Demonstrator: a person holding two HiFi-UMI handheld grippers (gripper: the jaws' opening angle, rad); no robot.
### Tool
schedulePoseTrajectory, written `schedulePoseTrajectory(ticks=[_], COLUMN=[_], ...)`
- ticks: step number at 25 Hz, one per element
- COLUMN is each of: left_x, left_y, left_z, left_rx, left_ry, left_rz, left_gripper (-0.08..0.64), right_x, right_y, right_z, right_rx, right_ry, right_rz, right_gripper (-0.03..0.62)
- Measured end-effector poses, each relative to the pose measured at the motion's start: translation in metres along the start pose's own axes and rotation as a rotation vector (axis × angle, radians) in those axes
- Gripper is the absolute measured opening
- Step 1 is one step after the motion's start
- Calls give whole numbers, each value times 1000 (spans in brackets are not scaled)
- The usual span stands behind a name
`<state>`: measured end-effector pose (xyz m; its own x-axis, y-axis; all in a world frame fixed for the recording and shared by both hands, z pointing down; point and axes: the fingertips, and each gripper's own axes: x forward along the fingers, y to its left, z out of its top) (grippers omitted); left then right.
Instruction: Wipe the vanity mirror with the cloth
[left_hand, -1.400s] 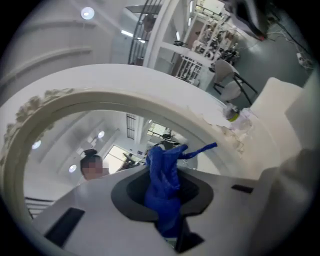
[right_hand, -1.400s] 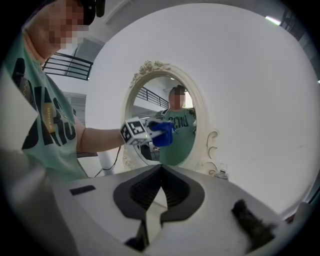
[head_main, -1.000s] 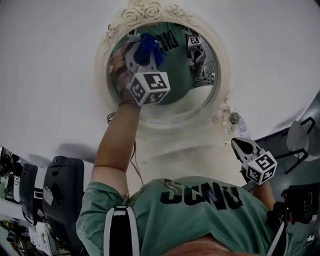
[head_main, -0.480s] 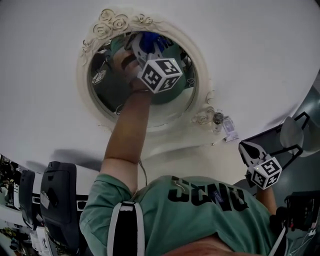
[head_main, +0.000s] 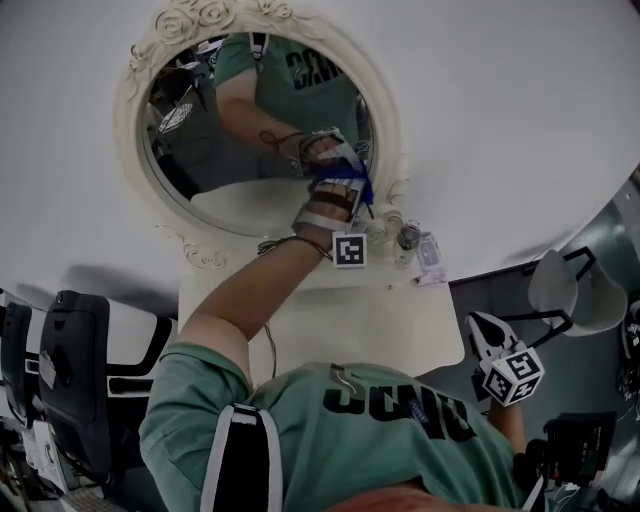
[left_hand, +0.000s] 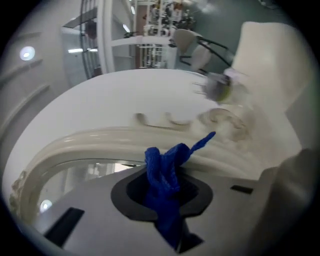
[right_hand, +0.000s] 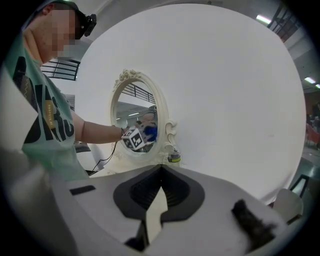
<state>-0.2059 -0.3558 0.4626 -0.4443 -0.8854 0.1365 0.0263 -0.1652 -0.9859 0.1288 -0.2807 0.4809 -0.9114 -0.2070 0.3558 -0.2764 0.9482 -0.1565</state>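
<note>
One blue cloth (left_hand: 167, 172) is clenched in your left tongs (head_main: 338, 190), at the lower right rim of the vanity mirror (head_main: 225, 205). Most glass lies up and left of it. Your right tongs (right_hand: 159, 175) hang closed, empty, well apart.

We find the mirror (head_main: 215, 205) standing at the back of the table (head_main: 400, 330), against the wall (head_main: 520, 120). At the mirror's lower right rim sits our left gripper (head_main: 345, 185), with the cloth (left_hand: 165, 175) pinched between its jaws. A bottle (head_main: 405, 238) stands just right of the mirror's foot. Our right gripper (head_main: 478, 325), jaws together, hangs well apart to the mirror's lower right, past the table's corner. A chair (head_main: 560, 285) stands further right.
</note>
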Motion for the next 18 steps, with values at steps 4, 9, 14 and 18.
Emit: schedulePoseTrajectory(ticks=[4, 9, 14, 18], left_x=[-19, -59, -80, -72], left_y=[-148, -214, -221, -220], left_z=[-69, -140, -171, -170], left_rx=[389, 584, 644, 627], left_ry=[119, 141, 150, 166], left_rz=[-340, -739, -888, -882], left_gripper=[61, 61, 61, 61], right_x=[27, 58, 79, 84], right_y=[-6, -4, 6, 19], right_z=[-17, -41, -44, -24], right_rx=[23, 71, 95, 71], right_ry=[29, 57, 15, -27], right_rz=[50, 101, 112, 96], right_gripper=[5, 5, 5, 5])
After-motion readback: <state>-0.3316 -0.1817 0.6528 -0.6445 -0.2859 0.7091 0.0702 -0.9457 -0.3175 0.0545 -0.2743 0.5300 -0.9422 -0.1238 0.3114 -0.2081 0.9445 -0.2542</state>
